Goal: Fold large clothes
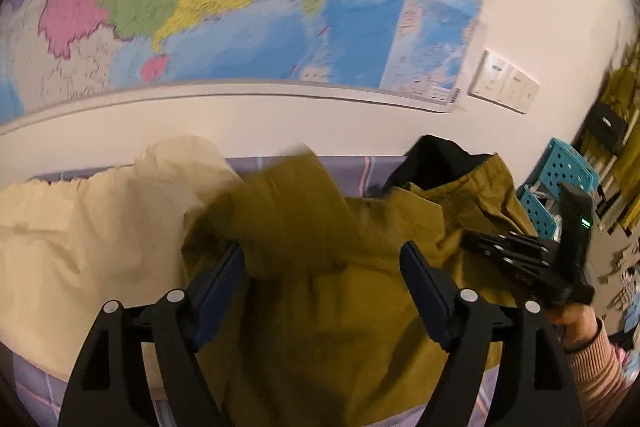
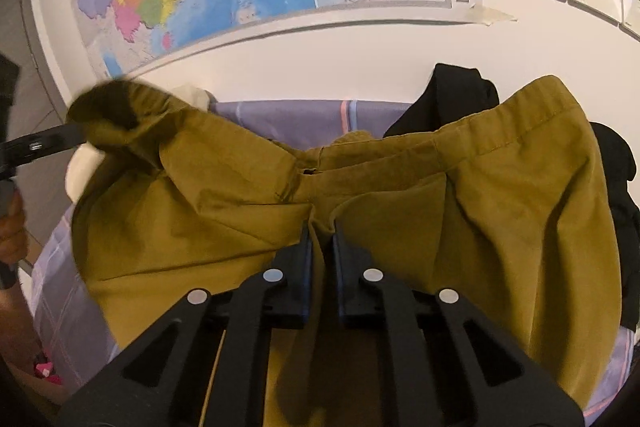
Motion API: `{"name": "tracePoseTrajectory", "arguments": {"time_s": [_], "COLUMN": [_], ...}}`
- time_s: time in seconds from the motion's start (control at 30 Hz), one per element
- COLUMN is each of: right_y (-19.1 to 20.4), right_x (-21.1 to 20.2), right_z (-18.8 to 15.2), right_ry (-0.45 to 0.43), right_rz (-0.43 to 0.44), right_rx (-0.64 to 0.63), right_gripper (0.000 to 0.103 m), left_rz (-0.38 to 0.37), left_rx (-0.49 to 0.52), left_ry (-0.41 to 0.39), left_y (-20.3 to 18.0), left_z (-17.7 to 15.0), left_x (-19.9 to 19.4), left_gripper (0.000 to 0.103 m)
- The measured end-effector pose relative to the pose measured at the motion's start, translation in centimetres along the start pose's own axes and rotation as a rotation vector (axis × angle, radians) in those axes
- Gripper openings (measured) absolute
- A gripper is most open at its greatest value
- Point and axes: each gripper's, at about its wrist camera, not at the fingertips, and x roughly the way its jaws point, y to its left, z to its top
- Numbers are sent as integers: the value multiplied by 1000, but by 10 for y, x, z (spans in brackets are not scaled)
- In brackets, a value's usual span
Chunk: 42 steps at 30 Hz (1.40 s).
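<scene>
A fold of the olive trousers was pinched by the right gripper. The left gripper was held spread above them, a cream garment lying at nine o'clock.

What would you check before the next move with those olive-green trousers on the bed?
1. Right gripper pinching the olive-green cotton trousers: ok, jaws shut on a fold of cloth.
2. Left gripper holding cloth: not ok, jaws spread wide in its own view, with trousers between them.
3. Waistband visible and flat: ok on the right half; the left end is bunched.
4. Cream fabric clear of the trousers: not ok, it lies touching their left side.
5. Black garment out of the way: cannot tell, it lies behind the waistband.
</scene>
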Motion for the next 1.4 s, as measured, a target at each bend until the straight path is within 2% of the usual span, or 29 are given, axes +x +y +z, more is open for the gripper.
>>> {"name": "tracePoseTrajectory", "arguments": {"time_s": [0.13, 0.2, 0.27, 0.3, 0.37, 0.43, 0.5, 0.53, 0.67, 0.7, 0.8, 0.9, 0.97, 1.0, 1.1, 1.17, 1.23, 1.33, 1.4], "right_y": [-1, -2, -4, -6, -11, -19, -37, -47, -70, -75, -86, -80, -75, -75, -82, -93, -106, -112, -109], "right_x": [13, 7, -8, -19, -36, -46, -42, -33, 4, 11, 21, 2, -30, -42, -88, -113, -128, -125, -117], "right_z": [-2, 0, 1, 2, 5, 8, 10, 10, 8, 8, 7, 6, -1, -5, -32, -58, -88, -118, -135], "right_ry": [41, 37, 5, -21, -62, -82, -62, -34, 60, 71, 83, 50, -18, -42, -116, -139, -129, -91, -46], "right_rz": [-23, -6, -2, 7, 4, -40, -70, -87, -164, -176, -141, -120, -77, -57, -55, -58, -49, 18, 39], "right_rx": [5, 11, 12, 16, 17, 8, 48, 70, 99, 103, 152, 132, 134, 137, 164, 217, 291, 354, 358], "right_gripper": [16, 29, 47, 47, 47, 47, 48, 45, 11, 11, 11, 26, 48, 51, 67, 77, 83, 86, 88], "left_rz": [22, 21, 33, 36, 44, 43, 47, 43, 83, 108, 151, 130, 129, 136, 123, 148, 163, 99, 70], "left_rx": [62, 65, 62, 62, 65, 71, 77, 77, 74, 93, 154, 141, 136, 132, 75, 35, -7, -66, -62], "left_ry": [-6, 9, 23, 28, 37, 48, 63, 78, 163, 174, 151, 121, 52, 25, -13, -12, 9, 55, 77], "left_y": [-13, -13, -9, -8, -7, -7, -9, -9, -5, -5, -13, -14, -6, -1, 21, 36, 48, 60, 57], "left_z": [-9, -12, -14, -16, -19, -21, -24, -26, -39, -43, -50, -53, -59, -63, -78, -89, -102, -119, -122], "left_x": [3, 8, 15, 18, 23, 29, 38, 44, 77, 84, 85, 64, 35, 23, -8, -19, -21, -15, 0], "left_gripper": [77, 77, 77, 77, 77, 77, 77, 77, 76, 76, 76, 76, 77, 80, 86, 89, 89, 89, 91]}}
